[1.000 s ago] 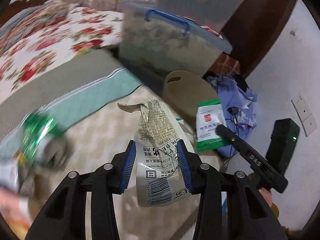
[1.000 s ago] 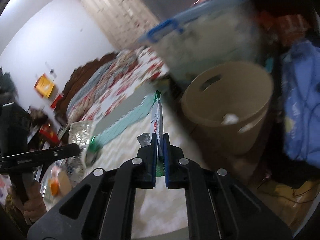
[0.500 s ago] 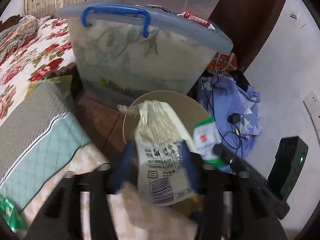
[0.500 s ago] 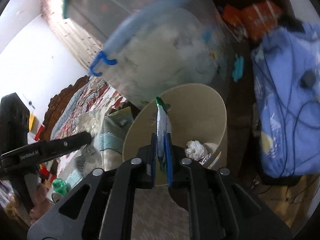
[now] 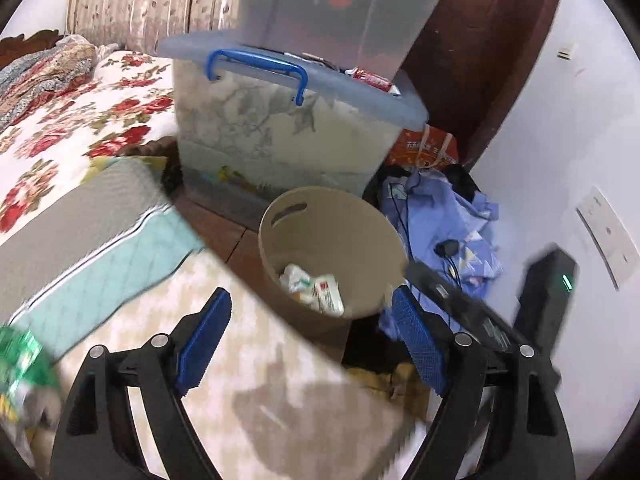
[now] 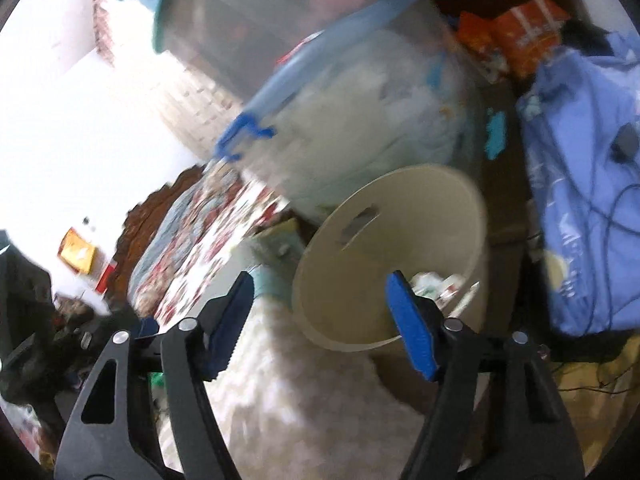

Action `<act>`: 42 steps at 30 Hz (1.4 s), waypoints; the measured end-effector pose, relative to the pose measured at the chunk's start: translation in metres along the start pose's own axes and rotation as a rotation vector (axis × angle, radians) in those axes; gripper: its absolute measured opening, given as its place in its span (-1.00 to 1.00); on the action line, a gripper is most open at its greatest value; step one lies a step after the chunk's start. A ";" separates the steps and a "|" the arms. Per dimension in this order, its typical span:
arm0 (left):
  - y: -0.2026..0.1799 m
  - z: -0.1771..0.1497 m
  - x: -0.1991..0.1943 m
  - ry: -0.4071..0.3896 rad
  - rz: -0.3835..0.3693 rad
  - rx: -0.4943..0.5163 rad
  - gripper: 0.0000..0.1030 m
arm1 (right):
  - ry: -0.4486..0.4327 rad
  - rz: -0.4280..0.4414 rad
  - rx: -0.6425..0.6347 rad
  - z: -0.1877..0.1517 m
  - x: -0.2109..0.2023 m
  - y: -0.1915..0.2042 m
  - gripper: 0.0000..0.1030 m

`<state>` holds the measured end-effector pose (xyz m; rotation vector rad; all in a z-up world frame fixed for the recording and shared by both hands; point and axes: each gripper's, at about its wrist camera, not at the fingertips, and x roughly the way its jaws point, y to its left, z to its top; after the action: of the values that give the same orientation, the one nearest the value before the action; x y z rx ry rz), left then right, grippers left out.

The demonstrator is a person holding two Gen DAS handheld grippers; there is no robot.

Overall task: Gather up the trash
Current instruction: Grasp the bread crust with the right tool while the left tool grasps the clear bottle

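Note:
A beige round bin (image 5: 360,240) stands on the floor past the table edge, with crumpled wrappers (image 5: 314,288) lying inside it. It also shows in the right wrist view (image 6: 400,248), where the wrappers (image 6: 436,286) sit at its bottom. My left gripper (image 5: 308,340) is open and empty, just short of the bin. My right gripper (image 6: 320,320) is open and empty, with its right fingertip over the bin's rim. The right gripper's body (image 5: 460,300) shows at the right of the left wrist view.
A clear storage box with a blue handle (image 5: 288,128) stands behind the bin, another box stacked on it. Blue clothes with cables (image 5: 440,220) lie right of the bin. A floral bed (image 5: 60,120) is at left. A green wrapper (image 5: 20,364) lies on the patterned tabletop (image 5: 240,380).
Both grippers carried their packets over the bin and opened. The white printed bag and the green-and-white packet dropped into the bin. Both grippers now hold nothing.

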<state>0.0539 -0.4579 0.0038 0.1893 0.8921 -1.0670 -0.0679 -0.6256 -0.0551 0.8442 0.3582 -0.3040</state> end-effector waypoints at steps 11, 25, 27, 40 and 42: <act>0.076 -0.137 -0.162 -0.052 0.164 -0.100 0.52 | 0.246 0.235 -0.146 -0.074 0.030 0.115 0.13; 0.190 -0.268 -0.341 -0.229 0.551 -0.422 0.49 | 0.604 0.462 -0.495 -0.239 0.062 0.296 -0.13; 0.200 -0.277 -0.345 -0.226 0.550 -0.444 0.50 | 0.613 0.449 -0.502 -0.245 0.068 0.303 -0.16; 0.235 -0.296 -0.303 -0.151 0.553 -0.484 0.53 | 0.694 0.406 -0.457 -0.266 0.083 0.314 -0.77; 0.234 -0.295 -0.296 -0.133 0.568 -0.475 0.50 | 0.670 0.413 -0.462 -0.263 0.075 0.313 -0.78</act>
<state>0.0327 0.0187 -0.0402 -0.0294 0.8747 -0.3224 0.0748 -0.2359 -0.0383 0.5212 0.8249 0.4520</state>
